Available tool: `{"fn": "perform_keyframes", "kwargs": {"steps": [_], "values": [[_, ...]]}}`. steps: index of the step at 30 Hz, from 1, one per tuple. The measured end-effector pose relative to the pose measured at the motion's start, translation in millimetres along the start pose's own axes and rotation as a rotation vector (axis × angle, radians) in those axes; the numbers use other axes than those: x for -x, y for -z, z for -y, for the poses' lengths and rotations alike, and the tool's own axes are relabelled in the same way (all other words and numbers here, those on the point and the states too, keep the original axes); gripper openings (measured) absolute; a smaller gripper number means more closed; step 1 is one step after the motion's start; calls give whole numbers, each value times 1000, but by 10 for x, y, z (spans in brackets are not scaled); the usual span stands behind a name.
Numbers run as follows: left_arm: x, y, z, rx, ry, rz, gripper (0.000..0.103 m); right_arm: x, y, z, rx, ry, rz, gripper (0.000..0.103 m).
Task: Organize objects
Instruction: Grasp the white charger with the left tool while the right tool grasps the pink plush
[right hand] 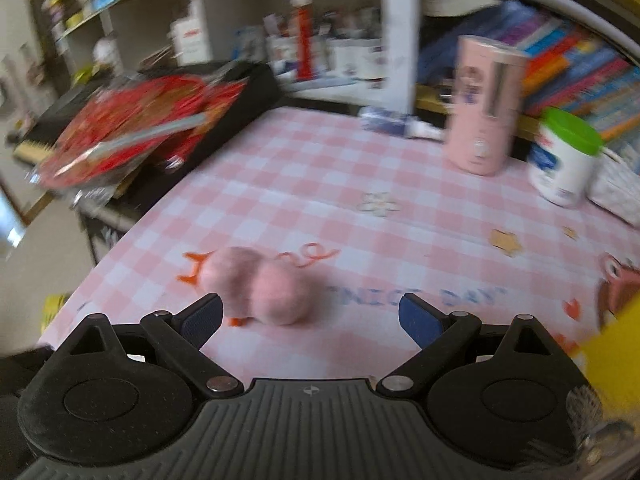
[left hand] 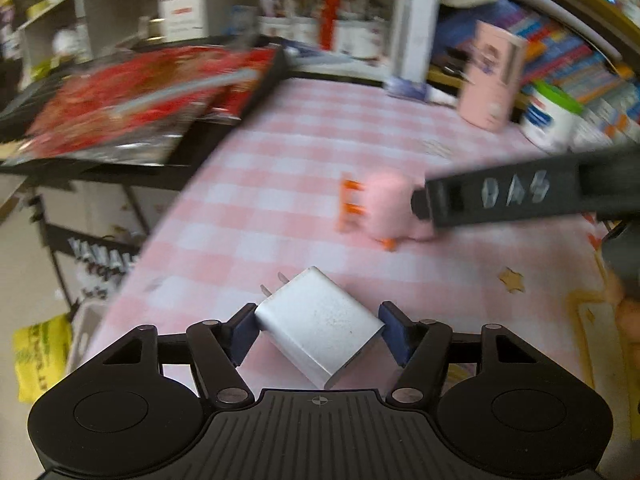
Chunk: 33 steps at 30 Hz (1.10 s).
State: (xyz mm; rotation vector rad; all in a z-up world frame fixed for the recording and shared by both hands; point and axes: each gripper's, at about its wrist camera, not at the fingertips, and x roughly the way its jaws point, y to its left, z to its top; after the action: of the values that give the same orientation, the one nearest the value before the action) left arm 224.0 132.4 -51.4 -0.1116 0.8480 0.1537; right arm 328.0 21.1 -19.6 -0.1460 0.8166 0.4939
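We see our left hand-held gripper clamped on a white charger, our right hand-held gripper spread apart near a pink plush toy on the tabletop.

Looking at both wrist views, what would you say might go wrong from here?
The left gripper pinches the white charger by its corners, askew, so it may twist free. The open right gripper sits off-centre to the pink plush toy; closing now could nudge it toward the nearby table edge.
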Motion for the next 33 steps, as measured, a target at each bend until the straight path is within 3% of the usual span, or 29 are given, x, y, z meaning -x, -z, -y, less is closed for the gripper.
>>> {"fn": "perform_keyframes", "kwargs": {"steps": [8,10,15,20,33], "values": [[140,0,-228,62,-58,12,65,-347,-66,-498,348,-26,16,93],[158,-16,-267,67,-62,17,65,-453,-54,-570,422,-33,4,88],[211,-34,-326,74,-67,28,65,-656,-27,-567,503,0,-17,59],[311,-51,-315,70,-57,53,65,-562,-88,-419,401,-6,5,44],[685,29,-185,41,50,127,65,347,248,-64,30,-13,30,44]]}}
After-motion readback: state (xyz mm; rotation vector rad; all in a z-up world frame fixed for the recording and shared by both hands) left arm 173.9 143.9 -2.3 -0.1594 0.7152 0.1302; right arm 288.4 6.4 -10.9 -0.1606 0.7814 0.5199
